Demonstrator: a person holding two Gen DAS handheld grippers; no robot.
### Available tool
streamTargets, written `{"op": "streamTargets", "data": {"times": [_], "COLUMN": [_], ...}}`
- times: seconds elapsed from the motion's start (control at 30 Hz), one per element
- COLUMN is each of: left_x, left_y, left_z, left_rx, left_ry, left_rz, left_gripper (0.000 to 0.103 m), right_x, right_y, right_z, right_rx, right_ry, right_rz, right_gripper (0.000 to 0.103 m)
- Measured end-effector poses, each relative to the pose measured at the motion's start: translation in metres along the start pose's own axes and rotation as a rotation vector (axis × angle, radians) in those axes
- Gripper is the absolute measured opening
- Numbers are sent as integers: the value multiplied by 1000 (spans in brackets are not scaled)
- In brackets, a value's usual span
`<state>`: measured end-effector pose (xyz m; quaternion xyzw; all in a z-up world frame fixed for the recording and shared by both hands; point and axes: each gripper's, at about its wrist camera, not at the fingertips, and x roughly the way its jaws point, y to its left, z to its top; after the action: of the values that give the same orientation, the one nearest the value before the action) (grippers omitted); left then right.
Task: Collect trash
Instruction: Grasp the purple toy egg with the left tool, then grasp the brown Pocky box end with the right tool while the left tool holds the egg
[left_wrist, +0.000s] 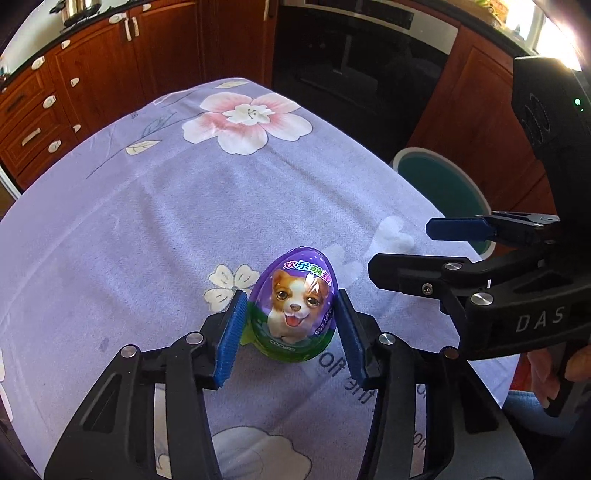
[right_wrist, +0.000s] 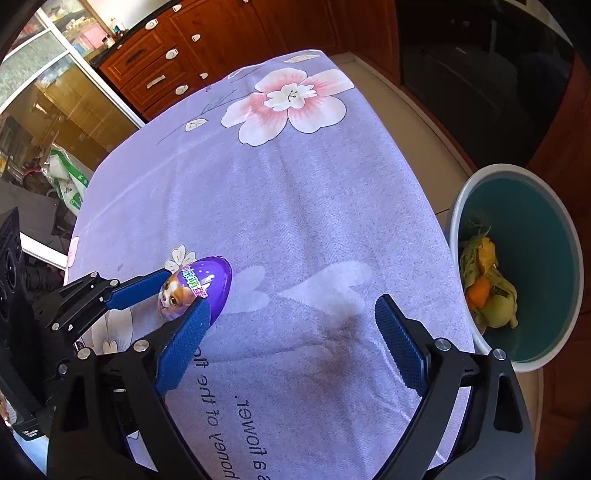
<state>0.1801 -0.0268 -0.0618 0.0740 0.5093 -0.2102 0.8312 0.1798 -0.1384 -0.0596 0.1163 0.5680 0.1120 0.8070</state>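
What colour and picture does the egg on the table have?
The egg is purple with a green base and a brown-and-white puppy; the left wrist view shows it best.

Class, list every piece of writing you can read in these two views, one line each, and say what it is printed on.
"欢乐萌蛋": top of the purple egg.
"HAPPY EGG": egg's side, small, only just readable.
"DAS": body of the right gripper.
"a flower.": tablecloth, upside down in the right wrist view.
"of the flo": tablecloth, partly hidden.
Other tablecloth words are cut off; small print at the egg's base is too blurred.

Glossy plastic egg (left_wrist: 295, 306); matt woven tablecloth (left_wrist: 221, 206); varnished wood cabinets (left_wrist: 110, 66).
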Motion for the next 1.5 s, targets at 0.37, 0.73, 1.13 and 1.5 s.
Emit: {"op": "streamTargets", "data": {"times": [0.37,0.73,1.13,1.5], "left_x": [-84,-152,-163,-144], "left_y": [41,68,80,93], "left_z": [-67,-147,-197,-210], "left_rx": [-114,-236,-356,-375], "left_ry": [-62,-127,-181,-140], "left_rz": [104,195,166,137], "left_gripper": [49,50,50,50], "right_x": [-19,-24,0,11], "right_y": [69,145,162,172], "right_z": [-36,-115,-154,-145], "right_rx": [-153,-361,-407,-346], "right_ry": [26,159,291,297], "right_rz": [79,209,333,471], "right_gripper": [87,69,51,15]}}
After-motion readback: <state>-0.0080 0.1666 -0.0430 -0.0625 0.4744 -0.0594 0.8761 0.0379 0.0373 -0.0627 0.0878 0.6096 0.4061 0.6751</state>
